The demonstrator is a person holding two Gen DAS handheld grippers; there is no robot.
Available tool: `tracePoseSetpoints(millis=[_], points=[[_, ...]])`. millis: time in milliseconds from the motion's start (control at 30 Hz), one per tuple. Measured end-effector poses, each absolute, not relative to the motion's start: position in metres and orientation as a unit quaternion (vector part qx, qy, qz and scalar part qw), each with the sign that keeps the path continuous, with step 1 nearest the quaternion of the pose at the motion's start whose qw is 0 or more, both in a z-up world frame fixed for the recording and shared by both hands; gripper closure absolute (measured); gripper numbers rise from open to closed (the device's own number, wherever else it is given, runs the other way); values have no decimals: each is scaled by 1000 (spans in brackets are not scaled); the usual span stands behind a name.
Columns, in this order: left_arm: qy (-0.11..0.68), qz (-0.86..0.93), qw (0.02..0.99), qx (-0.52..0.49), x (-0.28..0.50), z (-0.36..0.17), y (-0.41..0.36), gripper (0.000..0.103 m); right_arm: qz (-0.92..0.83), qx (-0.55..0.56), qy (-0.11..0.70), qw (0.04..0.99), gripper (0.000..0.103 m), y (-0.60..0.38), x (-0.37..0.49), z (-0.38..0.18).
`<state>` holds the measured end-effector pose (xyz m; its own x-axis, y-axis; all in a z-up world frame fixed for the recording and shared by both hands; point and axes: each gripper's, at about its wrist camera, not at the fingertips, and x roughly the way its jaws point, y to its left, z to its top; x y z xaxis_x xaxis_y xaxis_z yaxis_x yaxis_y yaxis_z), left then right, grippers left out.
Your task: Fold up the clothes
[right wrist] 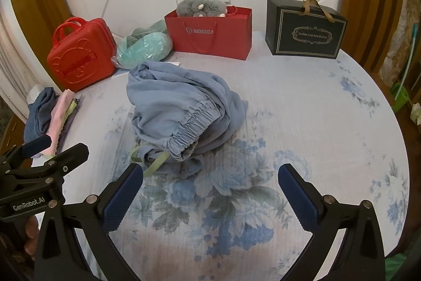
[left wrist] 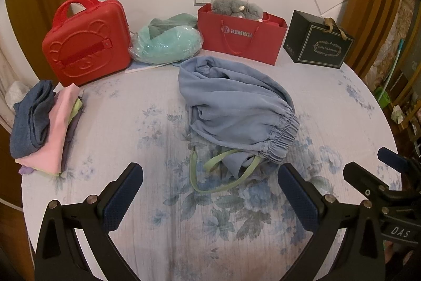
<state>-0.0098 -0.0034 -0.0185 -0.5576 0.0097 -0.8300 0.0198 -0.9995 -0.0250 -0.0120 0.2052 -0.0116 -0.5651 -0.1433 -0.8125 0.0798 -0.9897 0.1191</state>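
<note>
Left gripper and right gripper hover side by side, both spread wide and empty, before the crumpled blue elastic-waisted garment; bare floral bedsheet lies rightward

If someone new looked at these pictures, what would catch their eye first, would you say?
Probably the crumpled blue garment heaped mid-bed, with a green strap trailing from under it. Then the red case and red bag against the headboard. A stack of folded clothes sits at the left edge.
</note>
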Motion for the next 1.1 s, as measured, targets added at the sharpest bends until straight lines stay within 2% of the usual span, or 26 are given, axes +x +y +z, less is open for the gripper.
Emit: tracePoseSetpoints(millis=[367,533,667,733,800,967,1000,1033,1067,1100], points=[[31,-888,-3,459,-27,-29,-13,0,-887,453,-44,74,0,206,-23,-18],[59,-899,-33,433,-44,-42,-21,0,-907,413,-44,76,0,207,-32,-11],[70,-889,-33,452,-70,-64,-20,1,-912,397,-62,83,0,214,-47,-12],[62,-882,-35,465,-83,-78,-13,3,-908,403,-71,86,4,218,-60,-21],[54,-875,-38,479,-97,-92,-5,4,-899,422,-70,90,19,218,-75,-33],[43,-858,-43,510,-127,-131,15,7,-881,461,-66,87,21,222,-102,-62],[41,-853,-48,519,-132,-139,20,16,-877,468,-65,86,21,223,-107,-68],[41,-847,-58,527,-137,-147,23,32,-874,473,-63,87,21,224,-110,-73],[45,-839,-70,537,-141,-153,25,68,-871,479,-62,88,21,224,-112,-77],[57,-833,-71,546,-144,-158,23,88,-868,484,-59,89,21,225,-116,-81]])
